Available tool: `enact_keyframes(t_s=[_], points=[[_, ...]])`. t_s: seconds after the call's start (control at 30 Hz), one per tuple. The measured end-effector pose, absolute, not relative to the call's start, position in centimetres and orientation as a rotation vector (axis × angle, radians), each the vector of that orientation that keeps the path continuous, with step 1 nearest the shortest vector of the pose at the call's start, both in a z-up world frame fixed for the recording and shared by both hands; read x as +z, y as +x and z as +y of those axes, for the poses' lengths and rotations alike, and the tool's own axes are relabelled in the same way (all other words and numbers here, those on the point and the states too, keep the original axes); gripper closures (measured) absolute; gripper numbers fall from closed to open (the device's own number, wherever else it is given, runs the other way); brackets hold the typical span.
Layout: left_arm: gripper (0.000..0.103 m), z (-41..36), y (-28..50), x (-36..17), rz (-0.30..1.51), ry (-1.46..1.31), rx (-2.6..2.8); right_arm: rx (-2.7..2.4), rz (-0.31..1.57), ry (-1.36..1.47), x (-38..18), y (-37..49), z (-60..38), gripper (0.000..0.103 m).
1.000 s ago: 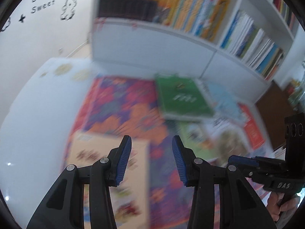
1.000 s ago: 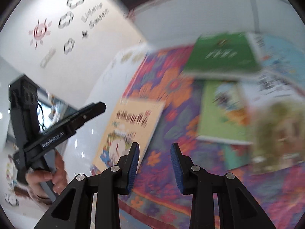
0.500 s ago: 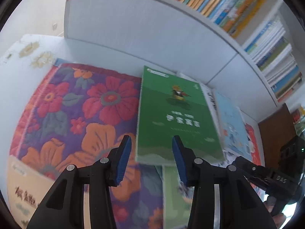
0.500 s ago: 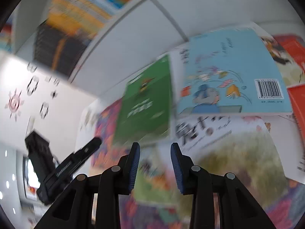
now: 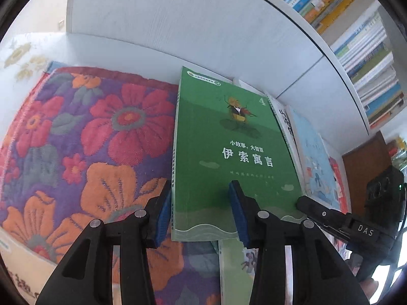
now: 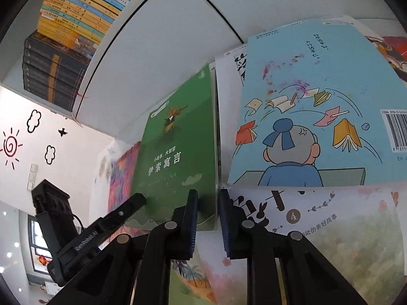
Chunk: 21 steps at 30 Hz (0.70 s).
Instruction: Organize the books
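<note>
Right hand-held gripper: low centre, its blue pads straddling the right-hand edge of the green book; jaws narrow, having just been closing, and whether the pads press the book cannot be told.
Green book: lying flat with white lettering, beside the light blue book.
Light blue book: cartoon cover, barcode at right.
Left hand-held gripper: its tip at the green book's lower left edge.
Bookshelf: white, with stacked spines at upper left.

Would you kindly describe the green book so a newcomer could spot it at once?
Below the white bookshelf lies a flowered cloth strewn with books. The green paperback book lies at its right edge, beside a light blue book; it alone is plain green with white title characters.
</note>
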State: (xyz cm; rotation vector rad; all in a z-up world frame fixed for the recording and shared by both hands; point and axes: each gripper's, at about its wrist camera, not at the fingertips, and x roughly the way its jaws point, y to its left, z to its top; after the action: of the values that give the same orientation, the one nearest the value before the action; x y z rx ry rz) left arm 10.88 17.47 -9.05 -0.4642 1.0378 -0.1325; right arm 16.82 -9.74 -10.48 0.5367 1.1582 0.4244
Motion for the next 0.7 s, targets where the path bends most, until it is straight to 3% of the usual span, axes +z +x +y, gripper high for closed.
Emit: enact_keyframes(t_s=[0.7], points=[[0.064,12.2,-2.4,-8.7,1.164,-0.396,-0.23,0.432,1.212,0.463,-9.8,4.2,-13.5,0.086]])
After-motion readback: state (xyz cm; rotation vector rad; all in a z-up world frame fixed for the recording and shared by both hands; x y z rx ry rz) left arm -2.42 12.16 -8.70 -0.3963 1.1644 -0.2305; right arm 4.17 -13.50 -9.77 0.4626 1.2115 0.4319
